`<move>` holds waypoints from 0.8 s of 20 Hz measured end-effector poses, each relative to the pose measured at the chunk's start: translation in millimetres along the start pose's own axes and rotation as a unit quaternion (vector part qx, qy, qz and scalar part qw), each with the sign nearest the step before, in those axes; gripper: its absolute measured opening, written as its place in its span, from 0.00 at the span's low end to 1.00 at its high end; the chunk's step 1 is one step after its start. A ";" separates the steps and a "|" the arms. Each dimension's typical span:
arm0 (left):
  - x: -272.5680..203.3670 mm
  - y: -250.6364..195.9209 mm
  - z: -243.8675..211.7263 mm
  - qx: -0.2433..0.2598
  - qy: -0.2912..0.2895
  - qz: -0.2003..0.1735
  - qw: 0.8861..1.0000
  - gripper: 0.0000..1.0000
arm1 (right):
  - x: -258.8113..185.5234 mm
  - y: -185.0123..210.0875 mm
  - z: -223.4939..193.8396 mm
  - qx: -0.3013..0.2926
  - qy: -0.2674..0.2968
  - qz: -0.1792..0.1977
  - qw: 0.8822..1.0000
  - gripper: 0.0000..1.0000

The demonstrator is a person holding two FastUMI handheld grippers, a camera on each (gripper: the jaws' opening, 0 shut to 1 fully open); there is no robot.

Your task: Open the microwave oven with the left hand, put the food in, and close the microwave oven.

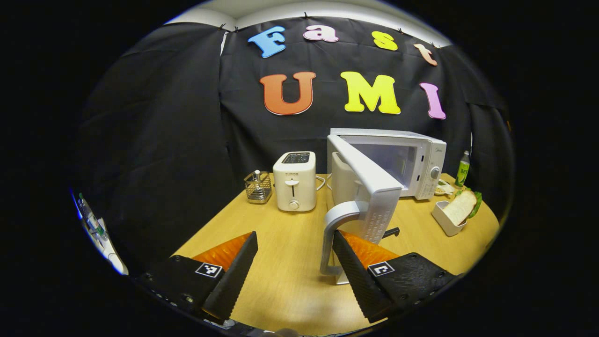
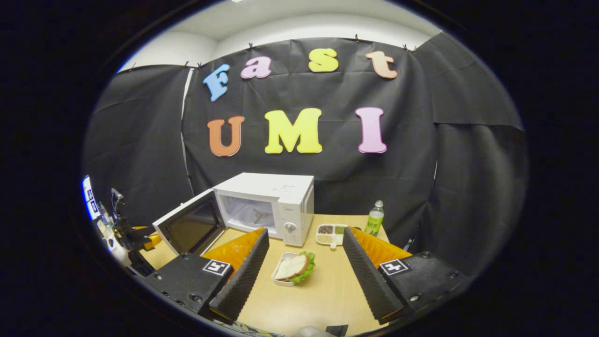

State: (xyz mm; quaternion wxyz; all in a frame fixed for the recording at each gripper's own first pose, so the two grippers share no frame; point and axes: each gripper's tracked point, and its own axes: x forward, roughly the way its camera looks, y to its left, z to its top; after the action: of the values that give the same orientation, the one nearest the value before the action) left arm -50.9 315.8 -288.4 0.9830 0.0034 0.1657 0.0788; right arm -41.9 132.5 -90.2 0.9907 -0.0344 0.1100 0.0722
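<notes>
The white microwave (image 1: 412,161) stands at the back of the wooden table, its door (image 1: 369,187) swung wide open towards me. The door's grey handle (image 1: 333,234) stands between the fingers of my left gripper (image 1: 295,236), close against the right finger; the gripper is open and not pressing on it. A sandwich with lettuce (image 1: 461,206) lies in a small white tray to the right of the microwave. In the right gripper view that sandwich (image 2: 292,267) lies on the table just ahead of my right gripper (image 2: 305,234), which is open and holds nothing. The microwave (image 2: 276,196) shows its empty inside.
A white toaster (image 1: 295,180) and a wire holder (image 1: 258,186) stand left of the microwave. A green bottle (image 2: 374,218) and a divided dish of grains (image 2: 330,234) sit to the microwave's right. The open door (image 2: 189,227) juts out over the table's left part.
</notes>
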 end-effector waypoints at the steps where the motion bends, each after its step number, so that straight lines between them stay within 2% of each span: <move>1: 0.2 12.1 -0.8 0.005 0.001 0.009 1.000 0.97 | 6.3 4.2 -0.3 -0.004 0.001 0.002 1.000 0.93; 6: -9.3 33.1 -1.1 0.003 0.000 0.021 1.000 0.97 | 39.6 6.1 -20.4 0.000 0.029 0.010 1.000 0.93; 7: -14.3 30.8 -0.5 0.003 -0.003 0.018 1.000 0.97 | 47.5 3.0 -29.3 0.004 0.042 0.012 0.999 0.93; 8: -20.2 29.0 0.3 0.004 -0.004 0.017 1.000 0.97 | 55.0 -0.8 -37.8 0.011 0.052 0.013 0.999 1.00; 11: -40.9 12.7 12.8 -0.007 -0.018 0.008 1.000 0.97 | 83.0 -10.7 -73.0 0.035 0.094 0.024 0.995 1.00; 12: -47.9 3.3 19.6 -0.012 -0.025 0.003 1.000 0.97 | 94.4 -15.7 -84.7 0.045 0.107 0.023 0.993 0.93; 13: -53.6 -7.1 25.1 -0.015 -0.028 -0.003 0.999 0.97 | 106.4 -19.1 -96.3 0.056 0.122 0.026 0.991 0.92; 14: -61.2 -19.5 32.5 -0.015 -0.034 -0.006 0.999 0.97 | 118.0 -19.9 -108.8 0.064 0.138 0.029 0.988 0.98; 15: -67.1 -30.7 40.2 -0.015 -0.043 -0.010 0.999 0.97 | 131.2 -20.6 -121.8 0.066 0.155 0.032 0.985 0.84; 16: -74.1 -43.8 47.4 -0.014 -0.049 -0.016 0.999 0.97 | 143.1 -21.2 -132.9 0.064 0.167 0.035 0.983 0.94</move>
State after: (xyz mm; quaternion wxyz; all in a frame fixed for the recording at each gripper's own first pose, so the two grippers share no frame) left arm -97.9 261.9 -220.9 0.9910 -0.0097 0.1162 0.0651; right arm 71.1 119.7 -250.4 0.9555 0.0217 0.2792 0.0927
